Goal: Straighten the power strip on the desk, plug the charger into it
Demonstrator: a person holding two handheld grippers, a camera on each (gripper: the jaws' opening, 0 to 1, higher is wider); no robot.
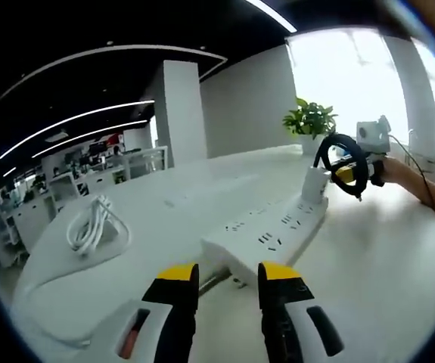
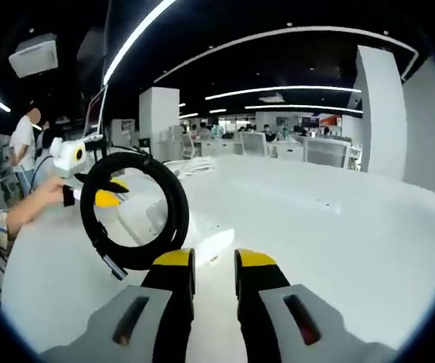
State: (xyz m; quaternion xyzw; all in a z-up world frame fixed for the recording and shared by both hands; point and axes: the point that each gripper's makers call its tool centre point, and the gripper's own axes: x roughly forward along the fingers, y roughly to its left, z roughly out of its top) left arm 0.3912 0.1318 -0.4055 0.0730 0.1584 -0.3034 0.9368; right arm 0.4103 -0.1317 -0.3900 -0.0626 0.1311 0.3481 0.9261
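Note:
A long white power strip [image 1: 274, 227] lies on the white desk [image 1: 376, 265], running away from my left gripper [image 1: 226, 274]. That gripper is open, and the strip's near end sits just past its yellow tips. A white charger [image 1: 315, 184] stands upright on the strip's far end. Its black coiled cable [image 1: 341, 138] rises beside it, next to my right gripper [image 1: 353, 172]. In the right gripper view, the black coil [image 2: 181, 215] stands against the left finger of my right gripper [image 2: 214, 261]. Its jaws are slightly apart with bare desk between them. The left gripper [image 2: 100, 198] shows through the coil.
A bundled white cable [image 1: 90, 224] lies on the desk at the left. A potted plant [image 1: 309, 121] stands at the far edge by the window. A hand [image 2: 39, 198] holds the left gripper, and another person [image 2: 26, 140] stands behind. Office desks fill the background.

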